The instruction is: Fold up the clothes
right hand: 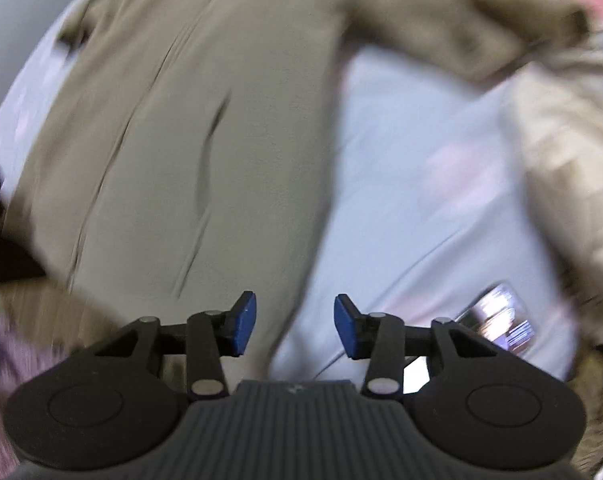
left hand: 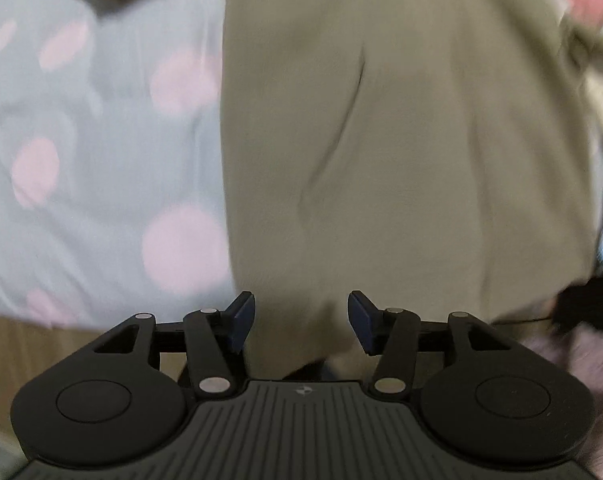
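A long khaki garment [left hand: 401, 140], trousers by the look of the seam and the narrow shape, lies stretched flat on a pale bedsheet with pink dots [left hand: 81, 140], running away from both tools toward the far end of the bed. The left gripper [left hand: 301, 322] hangs over the garment's near end with its jaws wide and nothing between them; the right gripper [right hand: 295, 328] is just as wide and empty, poised over the garment's near right edge where cloth meets sheet. Both views are smeared, so fine detail is lost. I judge this fits two stages alike: the piece laid out lengthwise and waiting to be caught at the near hem, or just let go once a fold was laid. If a grip is wanted, each tool would need to pinch one near corner cleanly, taking all layers and none of the sheet. A heap of tan and cream clothes [right hand: 561, 140] sits at the right, and a phone with a lit screen [right hand: 501, 316] lies on the sheet near the right tool. No basket, box or other container shows in either view
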{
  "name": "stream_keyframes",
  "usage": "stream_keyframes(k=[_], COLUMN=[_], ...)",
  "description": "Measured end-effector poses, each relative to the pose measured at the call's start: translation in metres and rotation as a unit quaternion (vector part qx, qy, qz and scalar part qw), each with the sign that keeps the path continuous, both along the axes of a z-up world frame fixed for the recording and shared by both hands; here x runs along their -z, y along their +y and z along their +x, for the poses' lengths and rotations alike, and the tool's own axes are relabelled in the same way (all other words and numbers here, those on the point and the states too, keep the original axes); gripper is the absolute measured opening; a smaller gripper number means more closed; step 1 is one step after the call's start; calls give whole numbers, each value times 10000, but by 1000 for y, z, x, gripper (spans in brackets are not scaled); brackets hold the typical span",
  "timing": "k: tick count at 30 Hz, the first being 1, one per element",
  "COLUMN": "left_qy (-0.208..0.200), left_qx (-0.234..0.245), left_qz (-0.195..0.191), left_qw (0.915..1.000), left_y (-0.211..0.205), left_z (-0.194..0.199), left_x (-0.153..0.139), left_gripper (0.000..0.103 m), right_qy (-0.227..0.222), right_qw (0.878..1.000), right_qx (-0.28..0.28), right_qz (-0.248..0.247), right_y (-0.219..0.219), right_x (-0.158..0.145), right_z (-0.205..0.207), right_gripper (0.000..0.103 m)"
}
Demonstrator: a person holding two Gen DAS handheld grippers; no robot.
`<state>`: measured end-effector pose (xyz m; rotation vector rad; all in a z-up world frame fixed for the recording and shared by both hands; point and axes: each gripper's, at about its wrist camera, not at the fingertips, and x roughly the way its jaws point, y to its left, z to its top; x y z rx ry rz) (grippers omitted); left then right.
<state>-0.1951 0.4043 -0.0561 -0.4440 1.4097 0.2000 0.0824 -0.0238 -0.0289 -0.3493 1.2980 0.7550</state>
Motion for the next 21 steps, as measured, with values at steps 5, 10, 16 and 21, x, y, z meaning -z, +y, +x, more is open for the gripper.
stream_keyframes(k=[5,10,16,21], left_qy=[-790,-1091,-832,-787], left_qx=[-252,-488,-605,-601], left_qz=[361,550,664,629], left_qw=[9959,9913,9925,9931], left_y=[13,11,14,17], left_z=[31,56,80,91], left_x=[-27,-23,8,16], left_gripper=[53,53,53,53], right_qy=[-541,-907,-641,-546], right_qw=[9864,9592,9041,8822], right_qx=[1439,2517,3910,4389], right_qz=[590,909,1601,1616], right_y=[-26,-41,-46,-32], right_x=[-37,-60,-45,-10], right_z=[82,156,205,235], right_gripper=[54,57,80,75])
